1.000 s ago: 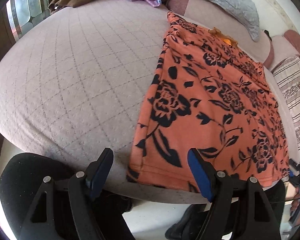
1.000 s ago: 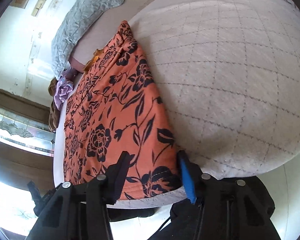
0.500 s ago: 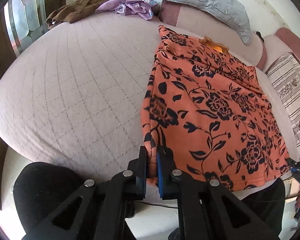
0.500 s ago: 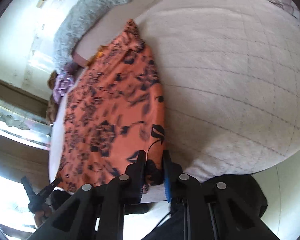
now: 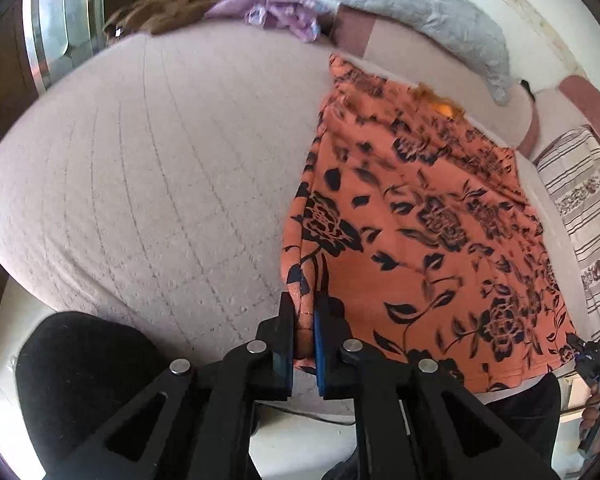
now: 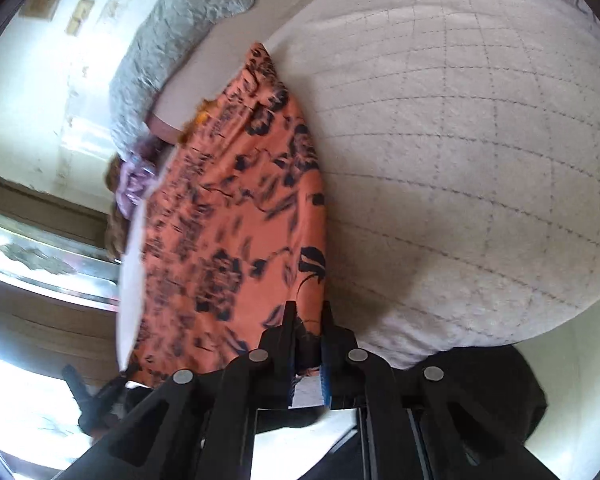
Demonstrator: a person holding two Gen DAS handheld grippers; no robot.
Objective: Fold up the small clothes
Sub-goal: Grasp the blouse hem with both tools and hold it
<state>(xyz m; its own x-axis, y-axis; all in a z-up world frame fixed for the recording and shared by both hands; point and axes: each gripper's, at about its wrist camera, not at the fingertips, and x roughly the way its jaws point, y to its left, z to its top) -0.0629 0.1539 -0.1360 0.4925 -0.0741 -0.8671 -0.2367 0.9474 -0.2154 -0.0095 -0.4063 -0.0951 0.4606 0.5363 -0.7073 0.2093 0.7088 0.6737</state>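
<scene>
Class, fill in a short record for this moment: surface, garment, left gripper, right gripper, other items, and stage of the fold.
surface: quilted bed
garment: orange floral cloth, spread flat on the bed
left gripper: shut on the cloth's near left corner
right gripper: shut on the cloth's near right corner
other items: grey pillow, purple cloth, brown cloth, striped pillow
stage: corners pinched, no fold made yet

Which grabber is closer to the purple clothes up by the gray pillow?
Left, I think. The left gripper pinches the orange garment's near corner on the side toward the purple clothes; the right gripper pinches the near corner on the opposite side.
</scene>
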